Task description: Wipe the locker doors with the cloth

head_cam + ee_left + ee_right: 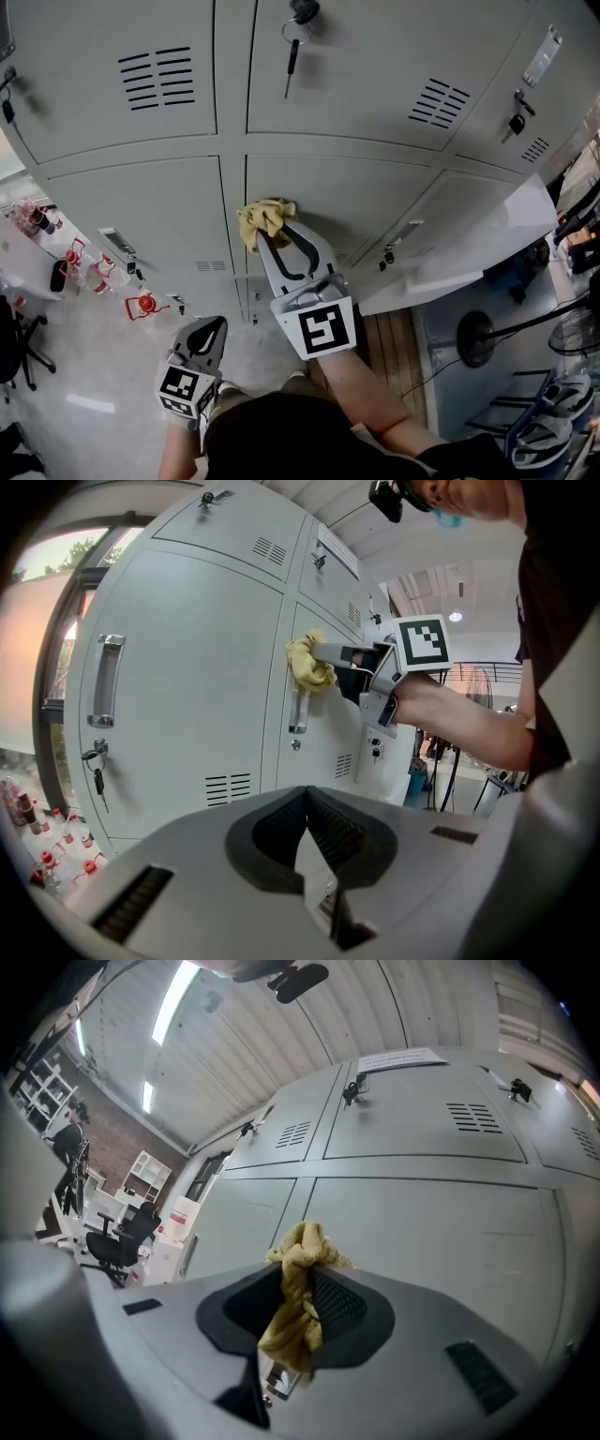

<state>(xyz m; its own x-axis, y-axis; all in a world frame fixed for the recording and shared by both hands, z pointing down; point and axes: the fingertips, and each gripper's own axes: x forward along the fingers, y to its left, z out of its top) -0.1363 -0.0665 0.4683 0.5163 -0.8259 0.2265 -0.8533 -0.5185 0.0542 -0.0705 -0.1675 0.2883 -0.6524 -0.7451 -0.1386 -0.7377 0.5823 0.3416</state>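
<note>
A bunched yellow cloth (265, 217) is pressed against a grey locker door (375, 192) in the middle column. My right gripper (277, 228) is shut on the cloth (298, 1274), which hangs down between its jaws in the right gripper view. The left gripper view shows the same cloth (309, 663) against the door (319, 705), just above a metal handle (298, 711). My left gripper (212, 325) hangs low and back from the lockers, shut with nothing in it; its jaws meet at a point (306, 795).
Grey locker doors fill the wall, with vents (155, 78), keys hanging in locks (293, 52) and pull handles (104, 679). One lower right door (469, 248) stands open. Bottles with red caps (94, 272) sit on the floor at left. A fan (483, 336) stands at right.
</note>
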